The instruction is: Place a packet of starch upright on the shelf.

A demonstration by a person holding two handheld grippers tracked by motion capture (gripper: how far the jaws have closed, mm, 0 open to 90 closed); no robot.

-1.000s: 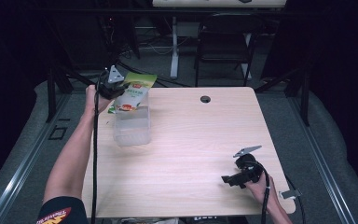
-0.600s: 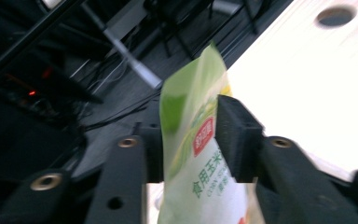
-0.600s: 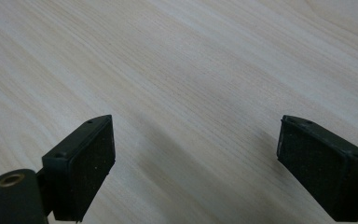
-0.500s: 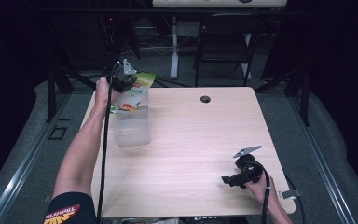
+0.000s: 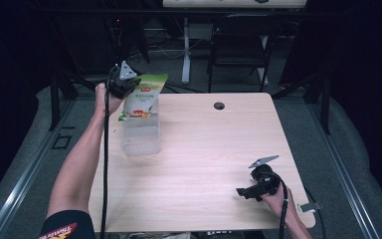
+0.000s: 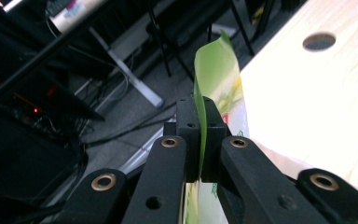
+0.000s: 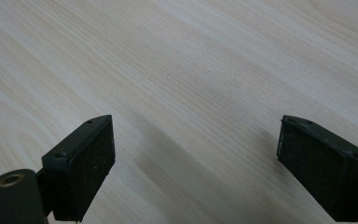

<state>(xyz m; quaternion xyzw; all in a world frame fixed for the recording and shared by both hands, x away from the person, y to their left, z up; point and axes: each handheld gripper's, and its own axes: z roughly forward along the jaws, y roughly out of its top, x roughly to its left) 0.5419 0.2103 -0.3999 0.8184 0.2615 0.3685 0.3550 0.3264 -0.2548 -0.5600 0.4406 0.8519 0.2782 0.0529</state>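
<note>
On the wooden table, the green packet's print is unreadable.

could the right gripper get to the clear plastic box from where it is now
Probably yes: the right gripper sits open at the near right, and the bare table lies between it and the box. The left gripper holds the green bag above it.

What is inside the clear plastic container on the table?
The lower end of the green snack bag stands in the clear plastic container; the left gripper pinches its top. The container's bottom cannot be made out.
</note>
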